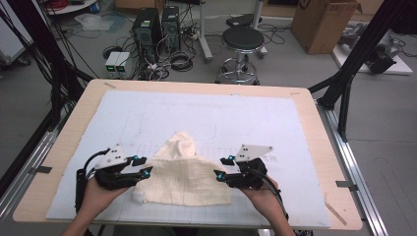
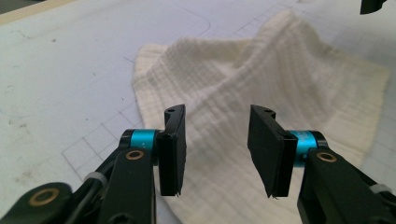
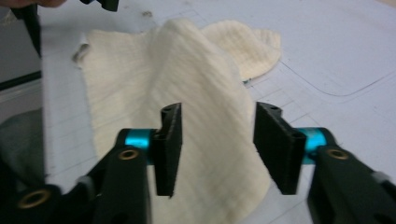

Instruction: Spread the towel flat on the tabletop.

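Note:
A cream waffle-weave cloth (image 1: 184, 176) lies folded and rumpled on the white mat, with a raised hump toward the back. My left gripper (image 1: 144, 165) sits at the cloth's left edge, my right gripper (image 1: 221, 167) at its right edge. In the left gripper view the left gripper (image 2: 217, 144) stands open over the cloth (image 2: 261, 79), nothing pinched between the pads. The right gripper (image 3: 218, 144) is likewise open in its own view, with the cloth (image 3: 187, 79) lying loose beyond and below it.
The white gridded mat (image 1: 147, 113) covers most of the wooden table (image 1: 83, 101). Beyond the table stand a black stool (image 1: 242, 42), computer towers (image 1: 147, 29), cables and a cardboard box (image 1: 322, 22). A black frame leg (image 1: 346, 73) rises at the right.

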A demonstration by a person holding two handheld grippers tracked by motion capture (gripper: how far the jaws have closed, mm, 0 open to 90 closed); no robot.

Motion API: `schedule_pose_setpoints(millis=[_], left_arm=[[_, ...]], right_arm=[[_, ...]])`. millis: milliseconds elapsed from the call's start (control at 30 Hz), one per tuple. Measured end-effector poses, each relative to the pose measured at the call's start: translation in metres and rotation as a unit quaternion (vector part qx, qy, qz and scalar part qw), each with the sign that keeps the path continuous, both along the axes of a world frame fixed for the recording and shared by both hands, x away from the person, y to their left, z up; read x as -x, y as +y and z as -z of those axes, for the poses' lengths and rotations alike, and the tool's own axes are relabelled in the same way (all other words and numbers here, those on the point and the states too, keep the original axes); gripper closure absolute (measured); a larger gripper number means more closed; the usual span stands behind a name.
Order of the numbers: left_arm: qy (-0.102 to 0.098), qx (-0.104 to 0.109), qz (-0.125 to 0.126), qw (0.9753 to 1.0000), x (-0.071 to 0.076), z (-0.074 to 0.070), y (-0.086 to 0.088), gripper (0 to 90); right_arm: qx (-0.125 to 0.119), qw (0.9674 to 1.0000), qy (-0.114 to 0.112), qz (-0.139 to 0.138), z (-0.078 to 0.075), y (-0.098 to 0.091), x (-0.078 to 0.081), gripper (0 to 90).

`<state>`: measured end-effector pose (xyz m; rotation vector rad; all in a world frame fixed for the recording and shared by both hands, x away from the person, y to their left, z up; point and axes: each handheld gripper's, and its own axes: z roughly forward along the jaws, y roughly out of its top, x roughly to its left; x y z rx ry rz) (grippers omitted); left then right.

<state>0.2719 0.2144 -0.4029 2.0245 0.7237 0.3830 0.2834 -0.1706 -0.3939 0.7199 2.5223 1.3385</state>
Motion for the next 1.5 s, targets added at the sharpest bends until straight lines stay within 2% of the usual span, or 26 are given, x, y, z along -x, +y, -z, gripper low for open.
schedule_pose_setpoints(millis=[33, 67, 100, 167, 200, 233, 267, 300, 333, 400, 433, 500, 533, 567, 667, 700, 733, 767, 833, 1000, 1100, 1133, 1233, 1333, 1500], left_arm=[[0.005, -0.004, 0.003, 1.0000, -0.003, 0.002, -0.002, 52.2], [0.006, -0.009, 0.005, 0.9999, -0.006, 0.005, -0.004, 52.2], [0.011, -0.010, 0.005, 0.9999, -0.008, 0.007, -0.006, 49.9], [0.027, -0.007, 0.005, 0.9996, -0.014, 0.012, -0.006, 49.2], [0.035, -0.007, 0.001, 0.9994, -0.017, 0.015, -0.007, 50.1], [0.043, -0.010, -0.003, 0.9990, -0.020, 0.018, -0.008, 50.1], [0.043, -0.018, -0.007, 0.9989, -0.022, 0.020, -0.008, 52.1], [0.042, -0.022, -0.014, 0.9988, -0.024, 0.022, -0.009, 52.1], [0.045, -0.021, -0.016, 0.9986, -0.026, 0.024, -0.009, 55.7], [0.050, -0.024, -0.015, 0.9984, -0.030, 0.027, -0.010, 63.7], [0.054, -0.030, -0.011, 0.9980, -0.031, 0.028, -0.010, 63.7], [0.059, -0.042, 0.001, 0.9974, -0.031, 0.030, -0.011, 77.5], [0.057, -0.047, 0.002, 0.9973, -0.029, 0.030, -0.010, 77.5], [0.052, -0.047, 0.002, 0.9975, -0.027, 0.030, -0.009, 83.0], [0.043, -0.032, -0.001, 0.9986, -0.019, 0.027, -0.005, 85.2], [0.039, -0.032, 0.000, 0.9987, -0.016, 0.026, -0.003, 86.3], [0.040, -0.029, -0.001, 0.9988, -0.014, 0.026, -0.002, 86.3], [0.036, -0.028, 0.000, 0.9990, -0.008, 0.025, 0.001, 86.6], [0.036, -0.025, 0.003, 0.9990, -0.005, 0.024, 0.002, 86.7], [0.040, -0.014, 0.009, 0.9991, 0.012, 0.020, 0.007, 86.6], [0.046, -0.011, 0.014, 0.9988, 0.022, 0.021, 0.010, 86.6], [0.046, -0.015, 0.016, 0.9987, 0.027, 0.022, 0.013, 86.6], [0.051, -0.017, 0.021, 0.9983, 0.032, 0.023, 0.014, 86.6], [0.051, -0.025, 0.025, 0.9981, 0.038, 0.023, 0.015, 86.6], [0.059, -0.027, 0.035, 0.9973, 0.047, 0.025, 0.016, 85.8]], right_arm=[[0.008, 0.9999, 0.015, 0.004, 0.007, 0.002, -0.011, 46.0], [0.008, 0.9999, 0.015, 0.004, 0.007, 0.002, -0.011, 46.0], [0.006, 0.9996, 0.028, 0.006, 0.014, 0.004, -0.019, 45.7], [0.005, 0.9995, 0.031, 0.002, 0.017, 0.005, -0.022, 46.3], [0.011, 0.9988, 0.047, -0.003, 0.023, 0.008, -0.025, 47.7], [0.011, 0.9988, 0.047, -0.003, 0.023, 0.008, -0.025, 47.7], [0.024, 0.9979, 0.060, -0.008, 0.027, 0.010, -0.028, 53.1], [0.024, 0.9979, 0.060, -0.008, 0.027, 0.010, -0.028, 53.1], [0.025, 0.9974, 0.068, -0.008, 0.030, 0.010, -0.031, 61.9], [0.026, 0.9970, 0.072, -0.008, 0.031, 0.010, -0.032, 68.7], [0.026, 0.9970, 0.072, -0.008, 0.031, 0.010, -0.032, 68.7], [0.025, 0.9968, 0.074, -0.013, 0.033, 0.010, -0.032, 75.0], [0.025, 0.9965, 0.078, -0.013, 0.033, 0.011, -0.030, 77.9], [0.025, 0.9976, 0.063, -0.015, 0.032, 0.010, -0.025, 83.2], [0.026, 0.9980, 0.057, -0.009, 0.029, 0.008, -0.019, 85.0], [0.018, 0.9987, 0.047, -0.007, 0.023, 0.005, -0.014, 85.7], [0.018, 0.9987, 0.047, -0.007, 0.023, 0.005, -0.014, 85.7], [0.005, 0.9992, 0.040, -0.006, 0.017, 0.001, -0.009, 85.8], [0.001, 0.9992, 0.038, -0.007, 0.014, 0.000, -0.006, 85.8], [0.001, 0.9998, 0.016, -0.015, 0.003, -0.001, 0.013, 85.1], [0.002, 0.9997, 0.013, -0.019, 0.003, 0.000, 0.019, 85.0], [0.011, 0.9997, 0.010, -0.019, 0.004, 0.000, 0.027, 84.6], [0.012, 0.9996, 0.009, -0.025, 0.007, 0.000, 0.034, 84.6], [0.024, 0.9989, 0.017, -0.037, 0.011, 0.003, 0.047, 84.4], [0.034, 0.9979, 0.023, -0.051, 0.017, 0.004, 0.055, 82.5]])
